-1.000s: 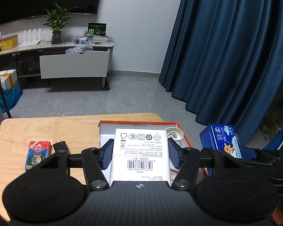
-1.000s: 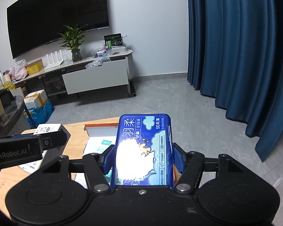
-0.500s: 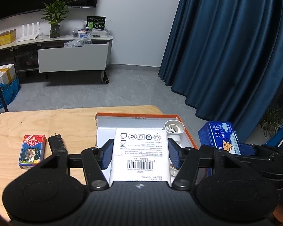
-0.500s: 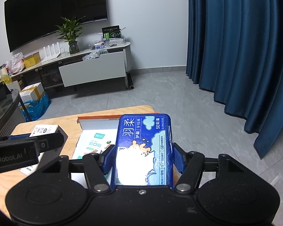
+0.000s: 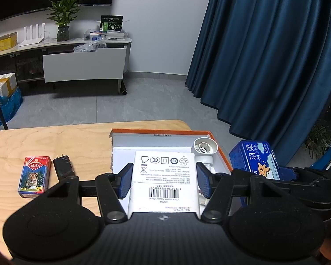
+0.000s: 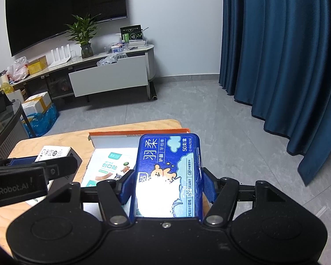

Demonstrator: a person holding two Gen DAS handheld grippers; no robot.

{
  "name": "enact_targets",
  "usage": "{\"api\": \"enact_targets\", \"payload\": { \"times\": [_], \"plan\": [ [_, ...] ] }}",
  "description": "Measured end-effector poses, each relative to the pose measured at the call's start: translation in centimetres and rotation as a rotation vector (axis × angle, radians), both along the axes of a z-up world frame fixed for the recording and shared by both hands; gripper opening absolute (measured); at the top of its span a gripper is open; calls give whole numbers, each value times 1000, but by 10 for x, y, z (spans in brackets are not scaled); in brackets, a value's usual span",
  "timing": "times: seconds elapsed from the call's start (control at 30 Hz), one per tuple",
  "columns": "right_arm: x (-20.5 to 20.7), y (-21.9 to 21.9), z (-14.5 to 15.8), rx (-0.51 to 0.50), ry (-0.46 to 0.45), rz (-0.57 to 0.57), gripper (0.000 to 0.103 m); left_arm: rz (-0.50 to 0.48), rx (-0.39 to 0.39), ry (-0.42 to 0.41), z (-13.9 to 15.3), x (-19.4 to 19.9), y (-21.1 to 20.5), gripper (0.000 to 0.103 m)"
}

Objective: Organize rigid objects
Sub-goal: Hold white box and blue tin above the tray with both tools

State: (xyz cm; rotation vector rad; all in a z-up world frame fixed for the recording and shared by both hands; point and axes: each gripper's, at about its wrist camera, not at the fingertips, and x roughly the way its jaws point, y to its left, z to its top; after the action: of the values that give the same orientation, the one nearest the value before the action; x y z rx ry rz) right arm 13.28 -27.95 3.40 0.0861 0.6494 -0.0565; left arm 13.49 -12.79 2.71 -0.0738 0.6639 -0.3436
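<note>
L claw (image 5: pixel 164 183) w/ white box (image 5: pixel 164 176); R claw (image 6: pixel 168 186) w/ blue tin (image 6: pixel 168 172)

living room, wall television (image 6: pixel 66 11), media console (image 5: pixel 83 59), curtains (image 5: pixel 264 55)

Across the grey floor (image 5: pixel 81 110) a long low media console (image 5: pixel 81 64) stands against the white wall, bearing a potted plant (image 5: pixel 63 19), a white router (image 5: pixel 34 34) and a dark green box (image 5: pixel 111 23). Deep blue curtains (image 5: pixel 264 55) hang to the right; a big black screen (image 6: pixel 61 8) hangs above.
</note>
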Motion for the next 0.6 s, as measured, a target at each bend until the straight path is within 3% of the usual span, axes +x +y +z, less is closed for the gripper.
{"api": "enact_targets", "payload": {
  "times": [0.6],
  "plan": [
    [9, -3, -13, 0, 28, -12, 75, -23, 4, 23, -9, 13, -5, 60]
  ]
}}
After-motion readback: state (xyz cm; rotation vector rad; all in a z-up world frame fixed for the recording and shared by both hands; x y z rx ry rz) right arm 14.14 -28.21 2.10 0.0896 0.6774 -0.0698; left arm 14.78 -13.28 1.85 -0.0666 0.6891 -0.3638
